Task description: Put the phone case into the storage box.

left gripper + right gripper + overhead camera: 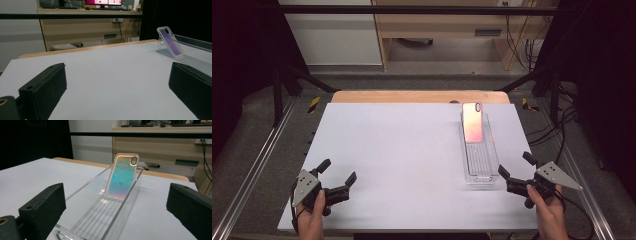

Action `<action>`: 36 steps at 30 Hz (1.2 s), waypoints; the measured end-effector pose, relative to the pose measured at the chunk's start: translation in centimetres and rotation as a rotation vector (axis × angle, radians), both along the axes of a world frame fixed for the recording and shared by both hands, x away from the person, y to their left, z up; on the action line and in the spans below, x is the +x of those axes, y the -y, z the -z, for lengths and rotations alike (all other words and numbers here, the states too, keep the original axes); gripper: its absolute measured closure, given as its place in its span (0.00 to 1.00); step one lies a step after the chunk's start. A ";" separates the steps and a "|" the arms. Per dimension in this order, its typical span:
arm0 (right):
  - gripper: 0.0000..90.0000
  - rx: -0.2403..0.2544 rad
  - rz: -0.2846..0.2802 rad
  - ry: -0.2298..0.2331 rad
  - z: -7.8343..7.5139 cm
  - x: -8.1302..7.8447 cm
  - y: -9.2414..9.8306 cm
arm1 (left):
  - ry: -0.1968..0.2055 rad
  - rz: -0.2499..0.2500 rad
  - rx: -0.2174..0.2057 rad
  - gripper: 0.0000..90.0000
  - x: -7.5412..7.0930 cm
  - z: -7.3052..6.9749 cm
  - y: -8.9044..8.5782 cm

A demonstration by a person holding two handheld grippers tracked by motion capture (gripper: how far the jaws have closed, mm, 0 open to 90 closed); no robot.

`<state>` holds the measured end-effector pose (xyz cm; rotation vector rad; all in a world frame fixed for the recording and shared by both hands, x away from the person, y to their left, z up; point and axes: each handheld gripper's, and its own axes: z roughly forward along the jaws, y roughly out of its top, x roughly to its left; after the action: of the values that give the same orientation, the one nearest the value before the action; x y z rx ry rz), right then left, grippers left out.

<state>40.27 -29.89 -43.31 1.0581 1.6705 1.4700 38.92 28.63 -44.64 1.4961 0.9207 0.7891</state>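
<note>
Right gripper (513, 171): jaws spread wide, gripping nothing, poised just beside the near end of the clear tray (492, 165). Left gripper (337, 172): jaws likewise parted and empty, held well apart from the tray, off to its left over the white tabletop (402, 155). Iridescent phone case (472, 122): propped tilted inside the tray, leaning against its far end.

A lab: a white worktop (402, 165) inside a black metal frame (412, 10), cables (524, 47) by a far wooden desk (447, 25), a lit monitor (103, 2) on it.
</note>
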 end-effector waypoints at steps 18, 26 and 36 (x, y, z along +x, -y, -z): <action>0.03 -0.011 -0.056 0.002 1.8 -0.2 -0.2 | 0.000 0.006 0.010 0.01 -0.1 0.1 0.3; 0.03 -0.022 -0.086 0.009 2.1 -0.3 -0.5 | 0.000 0.009 0.013 0.01 -0.1 0.1 0.2; 0.03 -0.022 -0.115 0.012 2.5 -0.2 -1.0 | 0.008 0.023 0.021 0.01 -0.2 0.2 0.4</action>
<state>40.08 -28.85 -45.78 0.9531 1.7609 1.5238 38.71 28.25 -44.82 1.5183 0.8906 0.7901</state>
